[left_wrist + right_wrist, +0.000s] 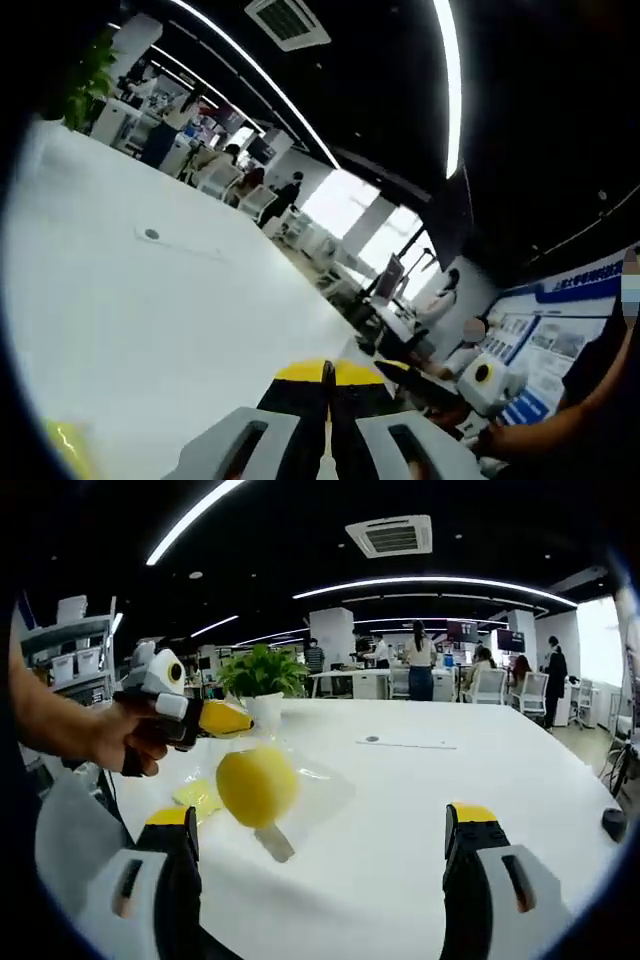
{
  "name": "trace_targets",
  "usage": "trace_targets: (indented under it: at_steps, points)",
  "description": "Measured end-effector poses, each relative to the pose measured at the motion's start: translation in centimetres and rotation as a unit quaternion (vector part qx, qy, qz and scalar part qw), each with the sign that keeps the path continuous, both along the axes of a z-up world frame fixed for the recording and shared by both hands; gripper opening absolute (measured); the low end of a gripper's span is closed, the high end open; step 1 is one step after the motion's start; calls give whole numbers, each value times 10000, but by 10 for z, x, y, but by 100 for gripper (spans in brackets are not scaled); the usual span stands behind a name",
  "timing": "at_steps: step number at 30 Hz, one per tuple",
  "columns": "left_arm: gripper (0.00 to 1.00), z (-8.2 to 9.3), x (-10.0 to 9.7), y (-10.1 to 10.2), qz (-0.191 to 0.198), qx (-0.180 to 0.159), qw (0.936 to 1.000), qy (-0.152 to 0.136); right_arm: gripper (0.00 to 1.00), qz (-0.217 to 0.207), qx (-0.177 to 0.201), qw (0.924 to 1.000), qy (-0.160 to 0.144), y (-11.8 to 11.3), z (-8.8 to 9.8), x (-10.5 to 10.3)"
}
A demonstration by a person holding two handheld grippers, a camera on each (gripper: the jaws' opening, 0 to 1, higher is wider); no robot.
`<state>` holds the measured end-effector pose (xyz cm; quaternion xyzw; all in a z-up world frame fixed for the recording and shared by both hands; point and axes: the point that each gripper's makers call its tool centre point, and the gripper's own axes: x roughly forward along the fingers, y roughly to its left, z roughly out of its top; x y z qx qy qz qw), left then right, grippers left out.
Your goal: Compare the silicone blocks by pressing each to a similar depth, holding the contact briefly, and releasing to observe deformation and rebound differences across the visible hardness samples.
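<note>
The silicone sample [257,786], a rounded yellow piece, is seen in the right gripper view hanging above the white surface [420,810], inside or against a clear plastic bag [310,790] whose film trails down to the surface. It is suspended just below the left gripper [228,719], carried in a person's hand [120,742]; the yellow tips are drawn together, apparently pinching the top of the bag, though the pinch itself is too small to confirm. In the left gripper view that gripper [327,385] is shown with its jaws closed to a thin slit. A second flat yellow piece [198,796] lies on the surface just beside the hanging sample. The right gripper [325,830] is held wide, with nothing between its jaws.

No pressing is judged to be under way; the sample is being lifted or presented, so the comparison is at its preparatory step. Next, the sample would need to be set down or steadied, and the right gripper's jaws brought onto it for a controlled squeeze.
</note>
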<state>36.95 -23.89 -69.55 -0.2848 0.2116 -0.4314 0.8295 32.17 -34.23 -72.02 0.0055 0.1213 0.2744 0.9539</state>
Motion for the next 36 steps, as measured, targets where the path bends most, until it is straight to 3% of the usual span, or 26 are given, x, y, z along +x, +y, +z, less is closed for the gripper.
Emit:
trace_targets:
  at_steps: [4,7,10,12,16,19,23,25,30,36]
  points:
    - [0,-19,8,8,147,-105,9992,361,96,-28,26,10000,43,1,-2,-1]
    - [0,-30,13,15,276,64,9988,387,96,-22,41,10000,33,2,-2,-2]
    - [0,-48,28,32,599,191,9967,506,96,-39,69,10000,59,3,-4,-3]
    - [0,-53,37,41,875,124,9934,734,96,-25,75,9999,80,3,-6,-5]
    - [0,-69,48,53,1144,664,9896,563,96,-22,78,10000,-32,6,-4,-8]
    - [0,-77,50,54,1088,766,9891,635,96,-15,55,10000,-27,7,-4,-8]
    - [0,-86,54,59,998,1191,9867,473,96,25,15,9999,-100,9,-1,-11]
    - [0,-93,55,61,981,1339,9847,524,96,39,19,9999,-94,10,-2,-12]
    - [0,-117,53,67,1216,1537,9768,862,96,-5,74,9999,-89,11,-1,-15]
    - [0,-133,49,62,1367,1607,9703,1185,96,56,12,9999,-94,16,-4,-17]
